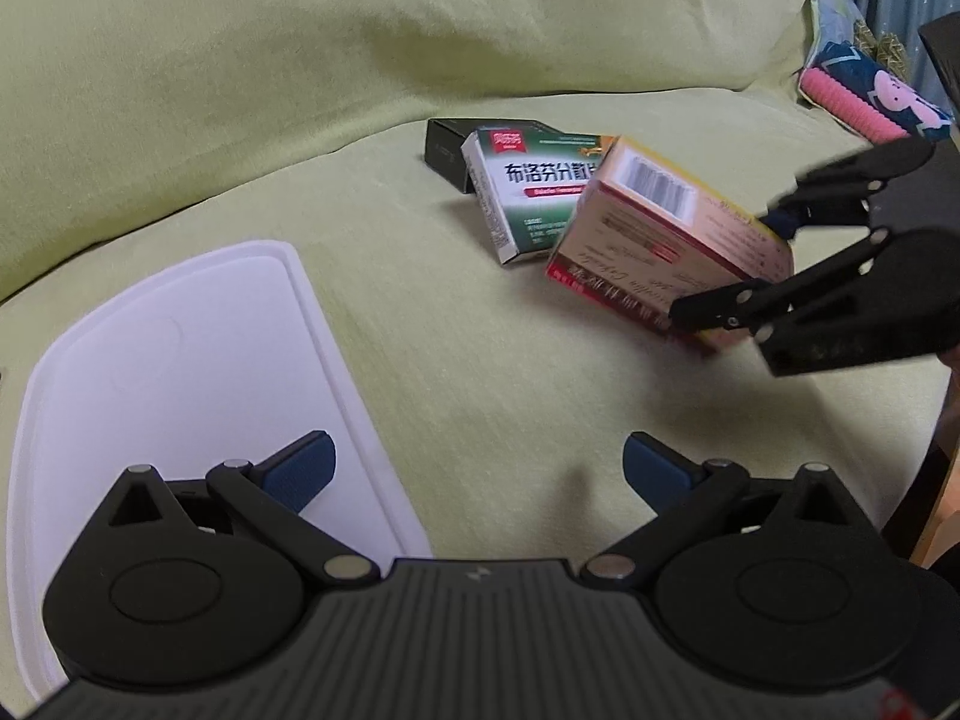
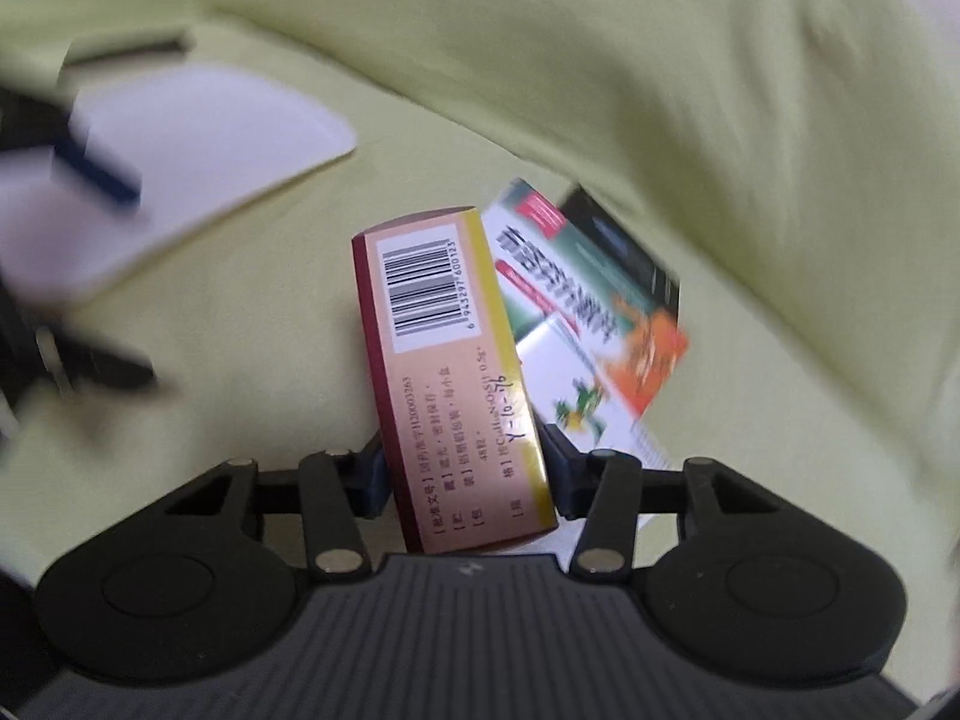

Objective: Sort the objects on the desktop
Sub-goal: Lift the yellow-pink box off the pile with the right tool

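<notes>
My right gripper (image 2: 465,477) is shut on a pink and red medicine box (image 2: 444,360) with a barcode, held tilted above the green cloth. The same box (image 1: 666,234) shows in the left wrist view with the right gripper (image 1: 747,264) clamped on its right end. Behind it lie a green and white medicine box (image 1: 528,192) and a black box (image 1: 447,150); both also show in the right wrist view, the green and white one (image 2: 576,324) and the black one (image 2: 624,246). My left gripper (image 1: 477,471) is open and empty, over the edge of a white tray (image 1: 150,360).
The green cloth (image 1: 480,360) covers the surface and rises in a fold behind. The white tray also shows at the left of the right wrist view (image 2: 198,156). A pink roller and a blue patterned item (image 1: 870,96) lie at the far right.
</notes>
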A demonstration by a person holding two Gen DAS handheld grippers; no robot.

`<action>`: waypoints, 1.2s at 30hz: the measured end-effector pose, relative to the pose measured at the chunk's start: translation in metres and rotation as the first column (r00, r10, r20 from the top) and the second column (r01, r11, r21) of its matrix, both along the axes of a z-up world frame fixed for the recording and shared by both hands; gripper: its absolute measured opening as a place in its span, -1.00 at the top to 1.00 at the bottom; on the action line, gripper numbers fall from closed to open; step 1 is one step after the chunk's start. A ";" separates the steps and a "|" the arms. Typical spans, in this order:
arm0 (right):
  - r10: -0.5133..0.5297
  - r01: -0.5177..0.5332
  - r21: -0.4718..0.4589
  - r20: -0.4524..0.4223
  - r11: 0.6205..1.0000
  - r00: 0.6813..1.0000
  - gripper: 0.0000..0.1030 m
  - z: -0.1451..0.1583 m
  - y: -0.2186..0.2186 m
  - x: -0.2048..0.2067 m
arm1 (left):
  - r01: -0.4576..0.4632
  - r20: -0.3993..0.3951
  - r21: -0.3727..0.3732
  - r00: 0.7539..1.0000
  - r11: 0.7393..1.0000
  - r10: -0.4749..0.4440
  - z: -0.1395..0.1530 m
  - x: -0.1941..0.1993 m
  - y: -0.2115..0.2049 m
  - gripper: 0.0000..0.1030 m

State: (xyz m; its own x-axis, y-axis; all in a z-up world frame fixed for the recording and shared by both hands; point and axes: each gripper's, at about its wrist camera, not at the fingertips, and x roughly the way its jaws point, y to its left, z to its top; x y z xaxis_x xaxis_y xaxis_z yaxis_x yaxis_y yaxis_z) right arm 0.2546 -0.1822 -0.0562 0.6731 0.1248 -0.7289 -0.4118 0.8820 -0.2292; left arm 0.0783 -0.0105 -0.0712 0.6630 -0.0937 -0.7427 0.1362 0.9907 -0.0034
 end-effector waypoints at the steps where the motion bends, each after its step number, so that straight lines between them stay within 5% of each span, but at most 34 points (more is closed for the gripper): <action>1: -0.037 0.040 0.077 -0.040 0.996 0.999 0.18 0.005 -0.005 0.001 | 0.005 0.003 -0.004 1.000 1.000 -0.005 0.001 -0.001 0.000 -0.99; 4: -0.146 0.192 0.261 -0.186 0.946 0.972 0.20 0.012 -0.023 0.003 | 0.015 0.012 -0.008 1.000 1.000 -0.015 0.004 -0.004 -0.001 -0.99; 8: -0.220 0.312 0.329 -0.288 0.891 0.932 0.19 0.009 -0.035 -0.001 | 0.026 0.017 -0.008 1.000 1.000 -0.026 0.005 -0.007 -0.001 -0.99; 14: -0.231 0.298 0.327 -0.229 0.897 0.946 -0.06 0.006 -0.035 -0.015 | 0.033 0.009 -0.009 0.999 0.999 -0.033 0.004 -0.008 -0.001 -0.99; 28: -0.178 0.246 0.218 -0.287 0.945 0.941 -0.06 0.011 -0.021 0.022 | 0.061 0.001 -0.011 0.998 0.998 -0.061 -0.002 -0.003 -0.008 -0.99; 36: -0.184 0.262 0.223 -0.316 0.939 0.931 0.02 0.003 -0.018 0.029 | 0.069 -0.008 -0.016 0.998 0.997 -0.069 -0.005 -0.003 -0.010 -0.99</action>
